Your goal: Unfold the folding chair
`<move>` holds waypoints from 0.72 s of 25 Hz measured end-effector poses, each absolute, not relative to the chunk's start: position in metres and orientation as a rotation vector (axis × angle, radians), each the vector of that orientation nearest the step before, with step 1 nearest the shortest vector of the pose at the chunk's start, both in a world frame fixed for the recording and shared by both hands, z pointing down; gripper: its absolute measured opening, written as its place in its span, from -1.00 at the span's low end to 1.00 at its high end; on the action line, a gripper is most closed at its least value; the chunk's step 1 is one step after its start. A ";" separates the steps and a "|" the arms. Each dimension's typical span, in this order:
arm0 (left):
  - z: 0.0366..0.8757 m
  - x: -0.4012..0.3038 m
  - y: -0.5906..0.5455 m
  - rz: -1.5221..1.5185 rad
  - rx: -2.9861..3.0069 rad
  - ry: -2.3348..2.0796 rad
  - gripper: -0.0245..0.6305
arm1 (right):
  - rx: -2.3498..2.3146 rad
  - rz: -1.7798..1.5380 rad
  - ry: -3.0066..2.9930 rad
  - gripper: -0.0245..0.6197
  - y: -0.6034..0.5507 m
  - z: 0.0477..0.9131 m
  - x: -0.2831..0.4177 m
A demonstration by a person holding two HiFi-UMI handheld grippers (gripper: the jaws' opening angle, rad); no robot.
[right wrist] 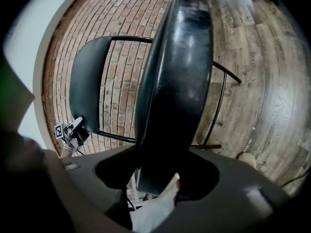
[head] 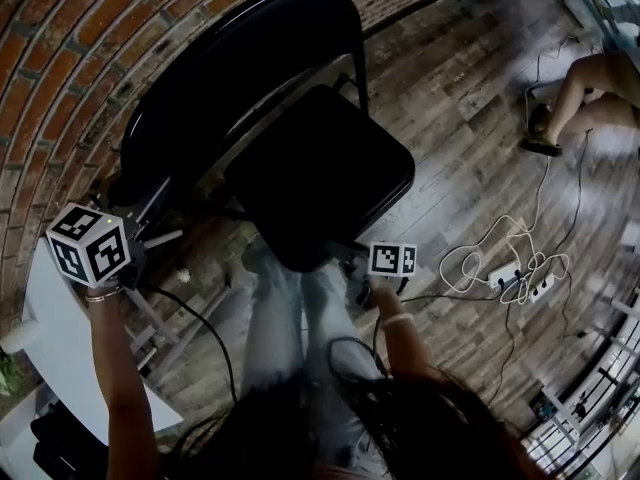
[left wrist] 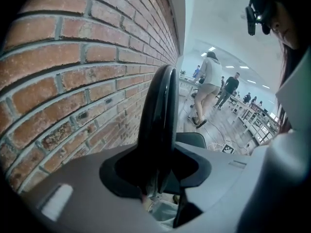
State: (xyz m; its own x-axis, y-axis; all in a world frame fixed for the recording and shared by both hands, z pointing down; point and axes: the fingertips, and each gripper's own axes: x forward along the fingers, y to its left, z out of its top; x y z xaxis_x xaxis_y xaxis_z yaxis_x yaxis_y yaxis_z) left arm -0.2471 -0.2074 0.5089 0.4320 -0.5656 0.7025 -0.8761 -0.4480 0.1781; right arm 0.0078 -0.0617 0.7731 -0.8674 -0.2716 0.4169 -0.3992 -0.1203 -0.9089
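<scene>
The folding chair stands against a brick wall, its black backrest [head: 240, 68] up and its black seat [head: 320, 173] tilted out toward me. My left gripper [head: 150, 218] is at the backrest's left end. In the left gripper view the backrest edge [left wrist: 158, 115] runs down between the jaws of the left gripper [left wrist: 158, 178], which close on it. My right gripper [head: 350, 253] is at the seat's front edge. In the right gripper view the seat [right wrist: 177, 81] fills the gap of the right gripper [right wrist: 155, 176], which is shut on its rim. The backrest [right wrist: 87, 81] shows behind.
The brick wall [head: 60, 58] is right behind the chair. A power strip with white cables [head: 520, 273] lies on the wooden floor at the right. A seated person's leg [head: 580, 88] is at the far right. A white shelf [head: 50, 338] stands at my left.
</scene>
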 end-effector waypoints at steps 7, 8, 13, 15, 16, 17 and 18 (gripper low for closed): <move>0.512 -0.240 -0.202 0.775 2.168 -1.215 -0.42 | 0.765 2.155 -2.020 -0.20 -0.055 0.783 0.015; 0.513 -0.239 -0.201 0.776 2.168 -1.214 -0.42 | 0.765 2.157 -2.017 -0.20 -0.054 0.785 0.016; 0.516 -0.238 -0.199 0.773 2.165 -1.218 -0.42 | 0.759 2.157 -2.008 -0.19 -0.050 0.792 0.019; 0.517 -0.237 -0.198 0.773 2.164 -1.217 -0.42 | 0.759 2.159 -2.004 -0.19 -0.049 0.794 0.021; 0.518 -0.236 -0.198 0.774 2.163 -1.214 -0.42 | 0.758 2.161 -1.999 -0.19 -0.048 0.796 0.022; 0.519 -0.235 -0.197 0.774 2.161 -1.210 -0.42 | 0.756 2.163 -1.994 -0.18 -0.047 0.799 0.024; 0.520 -0.234 -0.197 0.774 2.160 -1.207 -0.42 | 0.753 2.164 -1.990 -0.18 -0.045 0.801 0.025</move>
State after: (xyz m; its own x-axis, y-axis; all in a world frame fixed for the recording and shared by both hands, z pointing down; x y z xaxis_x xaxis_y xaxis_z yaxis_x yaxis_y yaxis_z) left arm -0.2336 -0.1968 0.5196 0.4333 -0.5627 0.7040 -0.8745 -0.4515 0.1774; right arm 0.0247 -0.0455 0.8006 -0.8715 -0.2487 0.4226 -0.4002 -0.1370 -0.9061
